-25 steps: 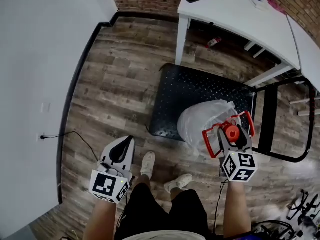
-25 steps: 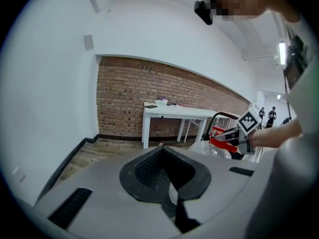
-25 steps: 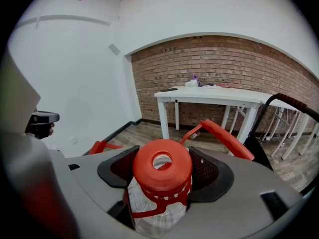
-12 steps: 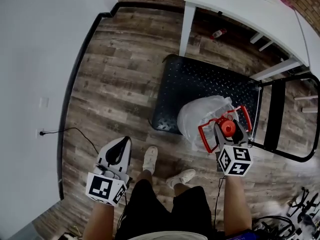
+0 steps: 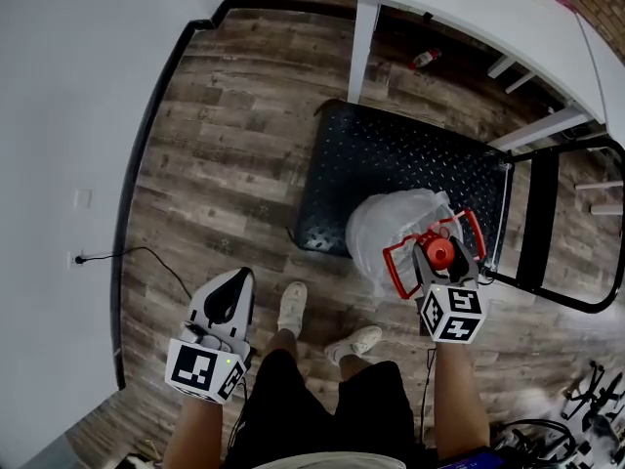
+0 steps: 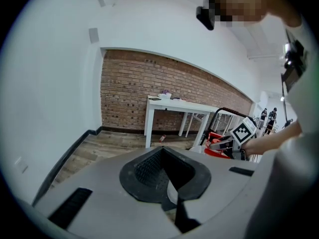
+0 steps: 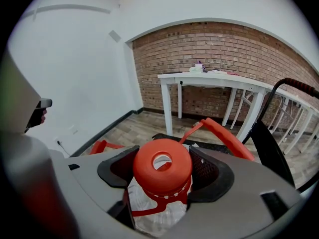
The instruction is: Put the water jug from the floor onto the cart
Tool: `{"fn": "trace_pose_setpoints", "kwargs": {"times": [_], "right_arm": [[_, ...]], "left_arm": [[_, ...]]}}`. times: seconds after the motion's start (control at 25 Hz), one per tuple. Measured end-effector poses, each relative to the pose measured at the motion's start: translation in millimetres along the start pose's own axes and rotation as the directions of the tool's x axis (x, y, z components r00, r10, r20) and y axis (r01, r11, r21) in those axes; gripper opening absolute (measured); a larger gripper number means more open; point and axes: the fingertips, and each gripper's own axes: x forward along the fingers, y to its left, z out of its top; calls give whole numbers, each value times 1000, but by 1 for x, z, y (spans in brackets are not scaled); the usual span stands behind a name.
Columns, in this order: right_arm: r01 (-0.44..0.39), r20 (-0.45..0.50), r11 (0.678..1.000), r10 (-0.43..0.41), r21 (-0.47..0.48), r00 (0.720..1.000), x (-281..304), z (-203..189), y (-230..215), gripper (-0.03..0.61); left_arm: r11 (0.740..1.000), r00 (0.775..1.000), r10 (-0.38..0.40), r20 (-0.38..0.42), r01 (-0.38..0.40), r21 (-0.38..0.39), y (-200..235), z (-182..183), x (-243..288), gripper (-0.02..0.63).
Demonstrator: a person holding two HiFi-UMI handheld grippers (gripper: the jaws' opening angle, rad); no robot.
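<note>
The right tool [image 5: 441, 254] clamps the water jug [image 5: 389, 231] by its neck, above the near right edge of the cart [image 5: 391, 159]. The left tool [image 5: 232, 291] hangs closed and empty. Held only there, the jug may slip, or land half off the deck.

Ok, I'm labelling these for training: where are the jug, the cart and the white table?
jug [image 5: 386, 231], head view, on its clear body.
cart [image 5: 391, 159], head view, on its black deck.
table [image 5: 459, 13], head view, on its white top.
</note>
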Motion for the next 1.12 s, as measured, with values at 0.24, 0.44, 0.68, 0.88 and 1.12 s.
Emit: {"fn": "trace_pose_setpoints", "kwargs": {"times": [0.24, 0.44, 0.68, 0.88, 1.12], "right_arm": [[1, 4, 1000, -1, 5, 1000, 1, -10, 0, 315], [-21, 4, 999, 21, -24, 1000, 5, -10, 7, 316], [-26, 35, 1000, 27, -16, 999, 2, -13, 11, 316], [-33, 38, 998, 36, -58, 999, 0, -16, 13, 318], [-28, 41, 996, 31, -90, 999, -1, -12, 13, 318]], "left_arm": [[1000, 1000, -6, -11, 6, 1, -3, -5, 2, -2], [1000, 1000, -11, -10, 11, -9, -8, -4, 5, -2], [999, 999, -33, -13, 33, -15, -17, -6, 6, -2], [999, 999, -51, -17, 50, -11, -22, -9, 4, -2], [997, 997, -72, -17, 72, -1, -30, -8, 4, -2]]}}
